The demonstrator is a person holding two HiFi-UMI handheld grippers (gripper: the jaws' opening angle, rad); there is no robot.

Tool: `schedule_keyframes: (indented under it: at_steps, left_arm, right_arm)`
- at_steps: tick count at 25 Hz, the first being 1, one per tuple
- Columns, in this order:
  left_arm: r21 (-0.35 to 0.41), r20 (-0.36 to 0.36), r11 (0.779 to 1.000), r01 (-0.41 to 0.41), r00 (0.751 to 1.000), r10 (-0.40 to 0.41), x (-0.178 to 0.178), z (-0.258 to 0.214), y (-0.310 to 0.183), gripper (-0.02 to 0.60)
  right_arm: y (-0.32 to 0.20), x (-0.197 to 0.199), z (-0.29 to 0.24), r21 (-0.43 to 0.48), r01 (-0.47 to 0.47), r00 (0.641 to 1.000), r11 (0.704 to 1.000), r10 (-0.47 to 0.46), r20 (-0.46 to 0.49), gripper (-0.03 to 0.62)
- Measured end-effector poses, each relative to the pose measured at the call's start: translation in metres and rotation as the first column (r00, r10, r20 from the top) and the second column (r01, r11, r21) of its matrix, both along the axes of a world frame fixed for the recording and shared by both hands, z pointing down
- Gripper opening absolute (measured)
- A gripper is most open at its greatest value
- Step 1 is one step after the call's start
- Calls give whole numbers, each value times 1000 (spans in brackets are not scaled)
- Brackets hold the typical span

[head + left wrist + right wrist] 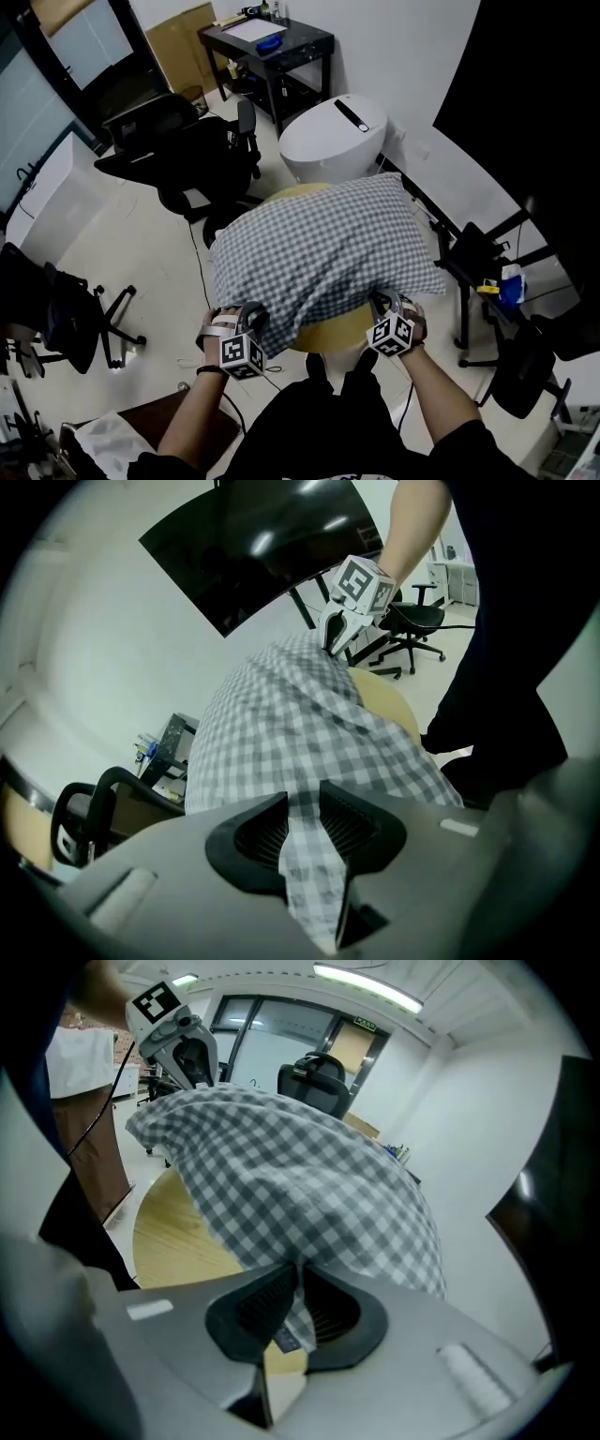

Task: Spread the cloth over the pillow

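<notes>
Both near corners of the checked cloth (319, 244) are pinched, by left gripper (302, 832) and right gripper (298, 1312), at the round table's (342, 330) near edge. The hidden pillow seems covered; release likely remains.

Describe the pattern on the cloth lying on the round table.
The cloth has a grey-and-white check pattern, clearest in the head view.

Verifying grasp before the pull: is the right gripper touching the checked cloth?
Touching. The right gripper view shows the right gripper with its jaws closed on an edge of the checked cloth, the fabric pinched between both pads.
</notes>
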State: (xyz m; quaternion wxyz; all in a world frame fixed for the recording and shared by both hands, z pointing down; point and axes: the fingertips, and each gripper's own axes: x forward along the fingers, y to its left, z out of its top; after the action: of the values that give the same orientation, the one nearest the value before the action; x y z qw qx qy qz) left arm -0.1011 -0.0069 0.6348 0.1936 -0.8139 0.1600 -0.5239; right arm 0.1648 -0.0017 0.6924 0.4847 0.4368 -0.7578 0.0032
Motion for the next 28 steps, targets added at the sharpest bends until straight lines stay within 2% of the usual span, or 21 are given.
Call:
schedule_keyframes:
  at_steps: [1, 3, 11, 16, 19, 22, 24, 26, 28]
  left_arm:
    - [-4, 2, 1000, -2, 1000, 2, -1, 3, 0, 97]
    - [-9, 3, 1000, 1, 1000, -1, 0, 1, -1, 97]
    - [-28, 6, 1000, -2, 1000, 2, 0, 9, -2, 97]
    - [-45, 9, 999, -13, 1000, 13, 1, 14, 0, 97]
    - [-48, 15, 999, -10, 1000, 11, 2, 15, 0, 97]
    - [-49, 13, 999, -2, 1000, 3, 3, 12, -2, 97]
    - [-59, 22, 998, -5, 1000, 7, 1, 13, -1, 97]
    - [-57, 23, 998, -9, 1000, 10, 0, 12, -3, 97]
    - [-51, 23, 999, -11, 1000, 12, 0, 10, -4, 97]
  right_arm:
    - [0, 1, -1, 3, 1, 1000, 1000, -1, -3, 26]
    - [4, 1, -4, 4, 6, 1000, 1000, -6, -1, 13]
    - [25, 20, -29, 25, 0, 1000, 1000, -1, 7, 9]
    - [34, 44, -42, 46, -8, 1000, 999, 8, -19, 9]
    - [34, 44, -35, 32, 11, 999, 999, -10, -33, 9]
    - [31, 38, -29, 12, -2, 1000, 1000, 1, 11, 12]
    - [30, 34, -32, 12, -12, 999, 1000, 12, 38, 35]
    - [29, 36, -34, 14, -26, 998, 1000, 25, 55, 108]
    - [29, 47, -37, 15, -54, 996, 998, 53, 69, 115]
